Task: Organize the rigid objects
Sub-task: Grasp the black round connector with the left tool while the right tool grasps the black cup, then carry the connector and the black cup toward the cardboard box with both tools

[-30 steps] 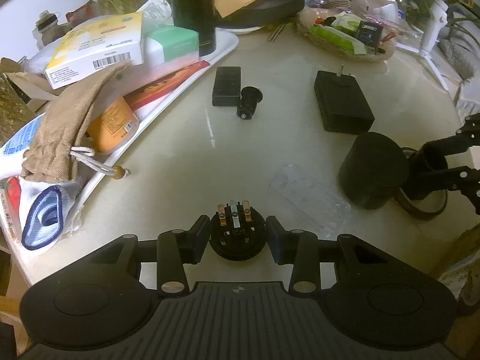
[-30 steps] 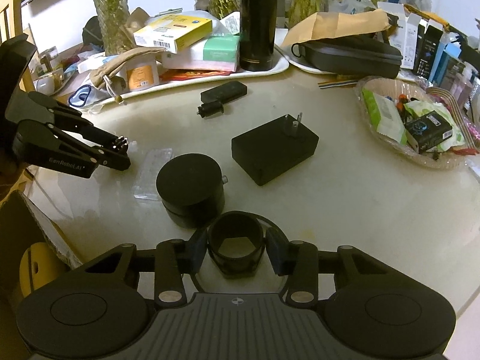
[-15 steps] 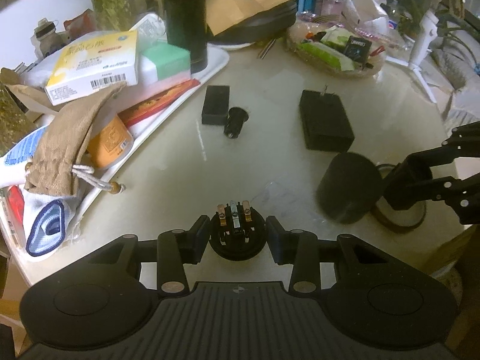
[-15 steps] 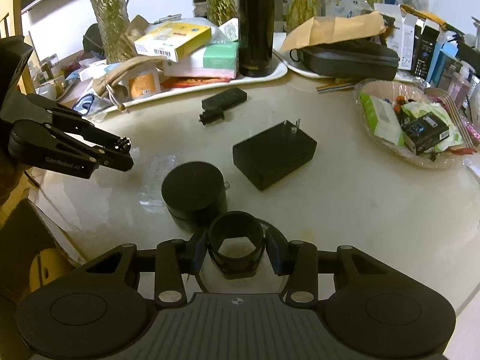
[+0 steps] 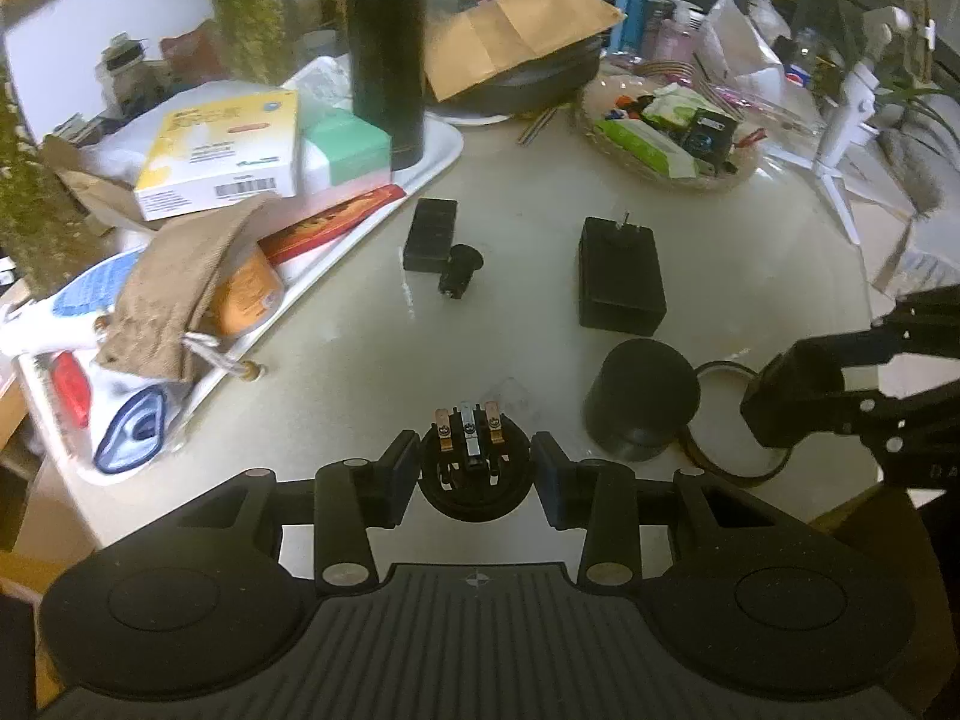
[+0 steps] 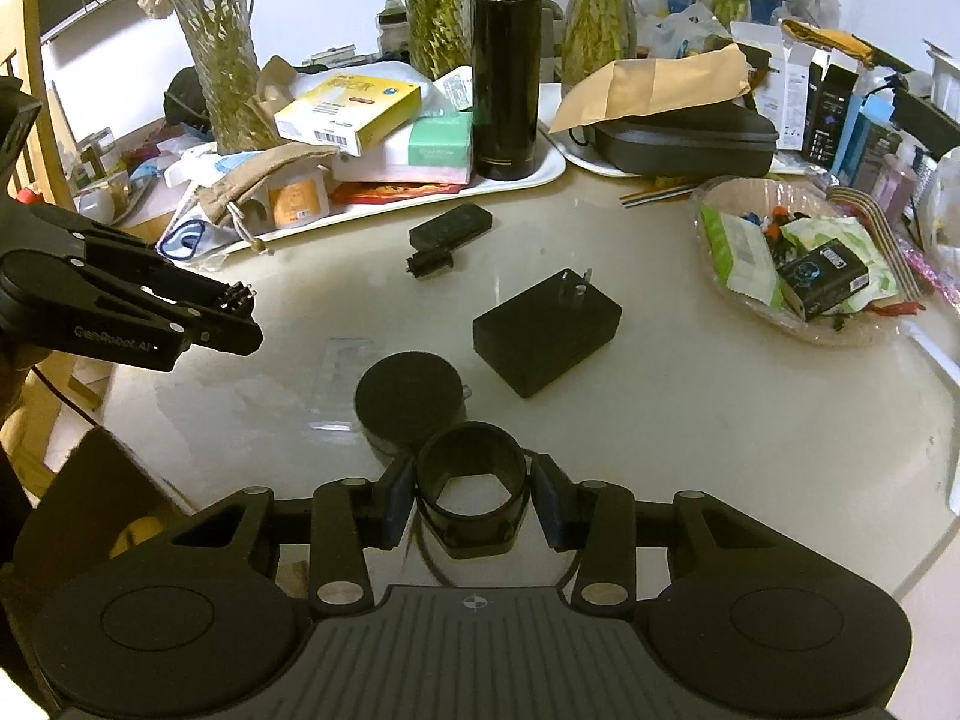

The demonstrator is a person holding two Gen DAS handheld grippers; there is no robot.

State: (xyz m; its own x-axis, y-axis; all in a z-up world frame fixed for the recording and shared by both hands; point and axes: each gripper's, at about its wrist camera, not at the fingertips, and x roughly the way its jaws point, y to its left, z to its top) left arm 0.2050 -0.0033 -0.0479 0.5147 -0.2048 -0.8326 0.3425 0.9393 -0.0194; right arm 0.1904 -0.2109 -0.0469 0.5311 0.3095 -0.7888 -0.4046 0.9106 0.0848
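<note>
We logged the left gripper (image 5: 474, 468) clamped across a round terminal plug (image 5: 474, 468) and the right gripper (image 6: 473, 501) clamped on a hollow black collar (image 6: 473, 489), both above the table (image 6: 720, 420). We judged them light and rigid; the outer walls suit gripping.

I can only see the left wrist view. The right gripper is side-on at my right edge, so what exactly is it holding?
Observer: The right gripper is shut on a black hollow collar. It is open at the top, with a hexagonal hole in its floor.
Operator: Is there anything on the black cylinder that I can't see from here?
Observer: Yes. In the right wrist view the black cylinder has a small pale stub sticking out of its side, on the side towards the black plug-in charger.
</note>
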